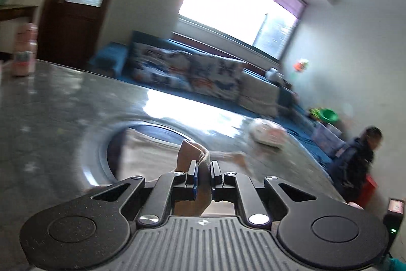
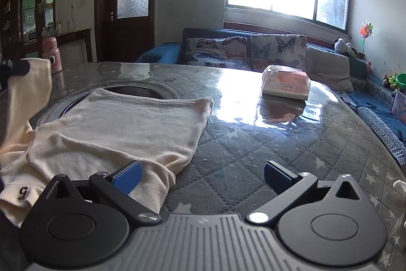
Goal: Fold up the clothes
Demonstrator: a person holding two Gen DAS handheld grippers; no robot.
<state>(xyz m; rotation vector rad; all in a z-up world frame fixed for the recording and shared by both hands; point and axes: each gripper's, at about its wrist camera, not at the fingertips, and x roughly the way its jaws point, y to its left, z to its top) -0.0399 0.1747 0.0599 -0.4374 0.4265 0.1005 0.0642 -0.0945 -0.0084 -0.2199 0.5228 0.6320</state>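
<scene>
Jaws of the left gripper [image 1: 203, 175] pinch a fold of the cream shirt [image 2: 121, 128], lifting it at nine o'clock; the right gripper [image 2: 203, 175] hovers wide apart over the shirt's near edge on the desk [image 2: 279, 144], tissue pack [image 2: 285, 83] at one o'clock.

The cream garment [image 2: 121, 128] lies partly folded and mostly flat, ahead and left of the spread right jaws, its near edge beneath the left one. One portion [image 1: 194, 156] is pinched between the closed left jaws, lifted.
</scene>
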